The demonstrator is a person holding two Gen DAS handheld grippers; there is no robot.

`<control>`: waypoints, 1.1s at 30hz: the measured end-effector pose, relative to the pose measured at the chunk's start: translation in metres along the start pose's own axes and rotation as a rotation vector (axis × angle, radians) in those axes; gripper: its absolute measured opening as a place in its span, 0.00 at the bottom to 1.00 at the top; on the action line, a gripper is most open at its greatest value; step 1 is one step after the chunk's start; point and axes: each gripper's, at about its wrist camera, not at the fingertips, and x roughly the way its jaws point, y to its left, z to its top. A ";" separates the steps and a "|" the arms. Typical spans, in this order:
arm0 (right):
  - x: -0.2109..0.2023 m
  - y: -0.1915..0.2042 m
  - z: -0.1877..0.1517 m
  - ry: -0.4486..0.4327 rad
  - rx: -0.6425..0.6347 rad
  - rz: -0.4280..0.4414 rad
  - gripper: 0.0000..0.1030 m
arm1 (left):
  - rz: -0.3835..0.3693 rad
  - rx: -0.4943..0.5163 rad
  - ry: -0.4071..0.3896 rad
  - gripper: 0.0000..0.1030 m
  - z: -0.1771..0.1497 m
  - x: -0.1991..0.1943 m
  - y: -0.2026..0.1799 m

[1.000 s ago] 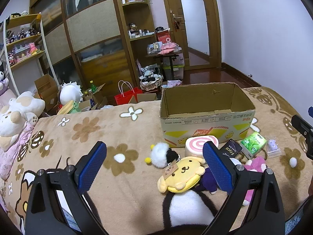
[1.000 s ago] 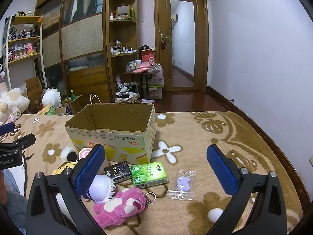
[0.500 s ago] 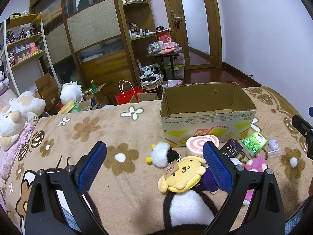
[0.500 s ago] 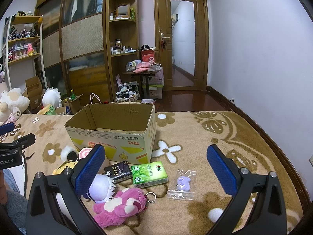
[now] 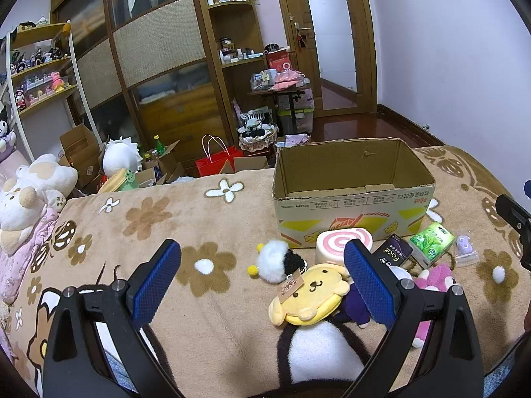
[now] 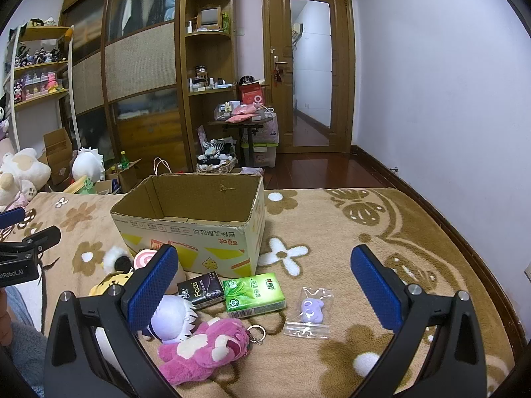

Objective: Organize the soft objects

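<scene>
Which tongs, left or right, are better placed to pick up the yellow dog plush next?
Left. The yellow dog plush lies just ahead of the open left tongs; the right tongs face the green tissue pack.

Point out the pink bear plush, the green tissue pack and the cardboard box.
pink bear plush (image 6: 205,348), right wrist view, on its body.
green tissue pack (image 6: 254,293), right wrist view, on its top face.
cardboard box (image 6: 189,245), right wrist view, on its printed front wall.
</scene>
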 end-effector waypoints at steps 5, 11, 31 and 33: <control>0.000 0.000 0.001 0.000 0.001 0.000 1.00 | 0.002 0.000 0.002 0.95 0.000 0.000 0.001; 0.000 0.000 0.001 0.001 0.001 0.001 1.00 | 0.003 -0.001 0.004 0.95 -0.003 -0.001 0.004; 0.009 0.002 0.000 0.045 0.005 0.039 1.00 | -0.021 -0.029 0.068 0.95 0.002 0.010 0.015; 0.011 0.002 -0.001 0.057 0.014 0.042 1.00 | -0.037 -0.020 0.085 0.95 0.006 0.013 0.011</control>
